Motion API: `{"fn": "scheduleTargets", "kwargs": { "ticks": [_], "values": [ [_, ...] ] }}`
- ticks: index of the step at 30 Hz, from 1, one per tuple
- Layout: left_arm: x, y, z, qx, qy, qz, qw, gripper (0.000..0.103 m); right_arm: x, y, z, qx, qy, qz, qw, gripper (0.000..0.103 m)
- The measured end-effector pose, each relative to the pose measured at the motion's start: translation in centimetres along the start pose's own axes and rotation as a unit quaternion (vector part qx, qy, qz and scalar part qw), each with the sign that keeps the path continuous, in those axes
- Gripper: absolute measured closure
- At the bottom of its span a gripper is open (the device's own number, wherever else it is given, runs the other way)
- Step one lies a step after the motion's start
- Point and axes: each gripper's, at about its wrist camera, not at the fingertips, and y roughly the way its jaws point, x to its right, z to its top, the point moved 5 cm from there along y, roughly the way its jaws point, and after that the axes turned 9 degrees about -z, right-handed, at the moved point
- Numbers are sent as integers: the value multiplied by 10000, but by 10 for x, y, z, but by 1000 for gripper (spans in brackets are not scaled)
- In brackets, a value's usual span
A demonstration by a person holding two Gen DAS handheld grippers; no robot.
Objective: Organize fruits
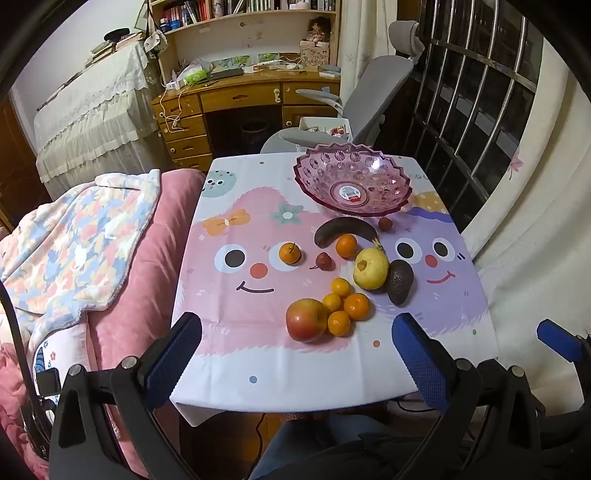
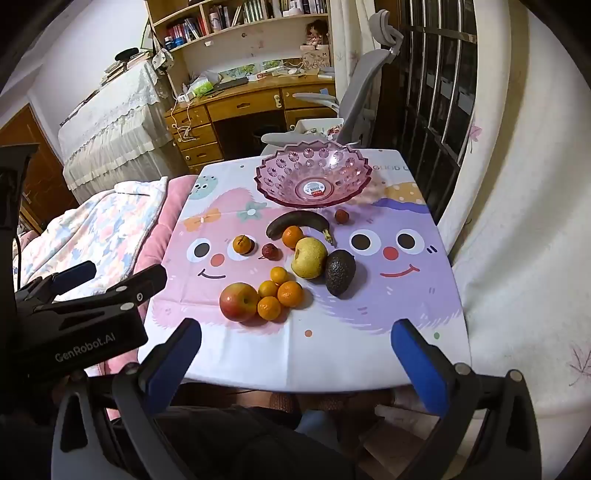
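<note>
Both grippers, left gripper [image 1: 297, 354] and right gripper [image 2: 295, 354], gape wide, holding nothing, above scattered fruit [image 1: 356, 273] beside an empty pink bowl [image 1: 352, 182].

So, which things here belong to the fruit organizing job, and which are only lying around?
For the job:
- pink bowl, empty
- apple
- pear
- avocado
- banana
- small oranges
- two small red fruits

Only lying around:
- blanket
- office chair
- desk
- bookshelf
</note>
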Motion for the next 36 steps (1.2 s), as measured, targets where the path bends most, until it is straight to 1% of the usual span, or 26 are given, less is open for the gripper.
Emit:
{"fn": "scheduleTargets", "kwargs": {
  "ticks": [8,14,19,36],
  "values": [
    [-1,0,2,45,1,30,10000,1,1,-2,-1,16,-4,0,10000,0],
    [-1,-5,5,87,-5,64,9999,1,3,-2,-1,22,-5,13,10000,0],
    [1,-14,1,153,-29,126,9998,1,4,-2,-1,35,0,15,10000,0],
    [1,-15,1,154,-16,127,9998,1,5,-1,-1,5,3,26,10000,0]
  ]
}}
